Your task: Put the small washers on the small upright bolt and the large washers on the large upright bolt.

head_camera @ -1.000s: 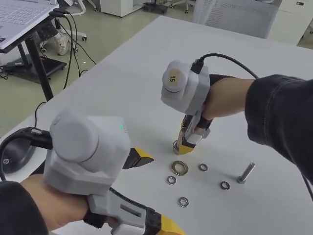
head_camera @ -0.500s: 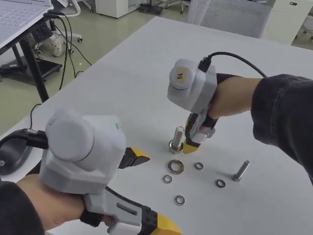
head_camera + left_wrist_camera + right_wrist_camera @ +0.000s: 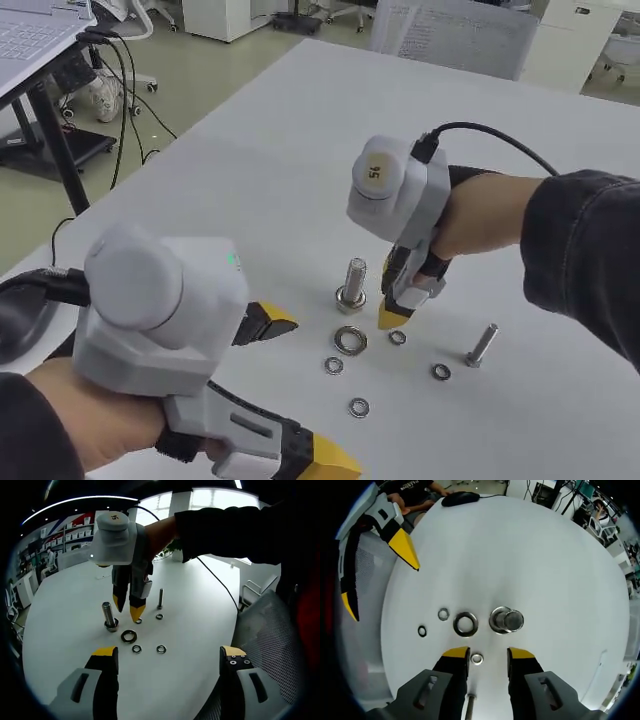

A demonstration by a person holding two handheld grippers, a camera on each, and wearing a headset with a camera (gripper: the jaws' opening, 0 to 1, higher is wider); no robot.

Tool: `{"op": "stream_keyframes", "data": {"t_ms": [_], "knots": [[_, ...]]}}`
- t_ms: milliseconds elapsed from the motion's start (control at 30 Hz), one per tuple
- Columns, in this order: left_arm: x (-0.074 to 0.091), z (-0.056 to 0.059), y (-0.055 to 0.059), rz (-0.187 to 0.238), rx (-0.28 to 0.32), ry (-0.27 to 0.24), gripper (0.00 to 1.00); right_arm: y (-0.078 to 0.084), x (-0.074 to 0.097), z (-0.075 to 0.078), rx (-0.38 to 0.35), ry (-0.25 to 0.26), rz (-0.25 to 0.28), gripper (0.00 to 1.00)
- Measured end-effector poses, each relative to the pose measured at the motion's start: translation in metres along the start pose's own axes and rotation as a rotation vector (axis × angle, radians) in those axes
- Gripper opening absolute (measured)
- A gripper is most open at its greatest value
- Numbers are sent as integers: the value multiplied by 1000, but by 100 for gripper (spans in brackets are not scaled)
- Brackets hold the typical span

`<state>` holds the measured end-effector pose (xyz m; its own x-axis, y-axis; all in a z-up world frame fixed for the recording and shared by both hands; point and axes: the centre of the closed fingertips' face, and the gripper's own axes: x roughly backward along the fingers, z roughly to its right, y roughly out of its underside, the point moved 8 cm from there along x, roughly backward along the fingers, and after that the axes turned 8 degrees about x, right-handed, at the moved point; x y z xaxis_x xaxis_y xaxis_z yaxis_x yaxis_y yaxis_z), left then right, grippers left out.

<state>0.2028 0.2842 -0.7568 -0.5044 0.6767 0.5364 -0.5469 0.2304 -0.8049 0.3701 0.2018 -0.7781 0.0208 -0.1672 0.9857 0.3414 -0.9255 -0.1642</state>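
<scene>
White table (image 3: 290,140), greenish floor (image 3: 170,95), laptop (image 3: 30,30)

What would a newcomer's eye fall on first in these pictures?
The large bolt stands upright on the white table, with the right gripper beside it, jaws open. Nearer, a large washer and small washers lie loose before the wide-open left gripper.

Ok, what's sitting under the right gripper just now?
A small silver washer lies flat on the white table, between the tips of the open right gripper. Behind it a small silver bolt lies on the table, mostly covered by the gripper body.
</scene>
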Motion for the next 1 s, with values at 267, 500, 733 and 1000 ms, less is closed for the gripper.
{"op": "stream_keyframes", "data": {"t_ms": [267, 500, 733, 1000], "knots": [[-2, -2, -2, -3, -4, 2, 82, 1, -2, -7, 2, -10, 14, 31], [-2, -3, -3, -3, -6, 2, 82, -4, -9, -17, 6, -25, 39, 31], [-3, -4, -2, -5, -6, 1, 82, -10, -19, -21, 7, -25, 55, 31], [-2, -4, -1, -5, -6, 0, 82, -18, -24, -22, 11, -16, 67, 32]]}}
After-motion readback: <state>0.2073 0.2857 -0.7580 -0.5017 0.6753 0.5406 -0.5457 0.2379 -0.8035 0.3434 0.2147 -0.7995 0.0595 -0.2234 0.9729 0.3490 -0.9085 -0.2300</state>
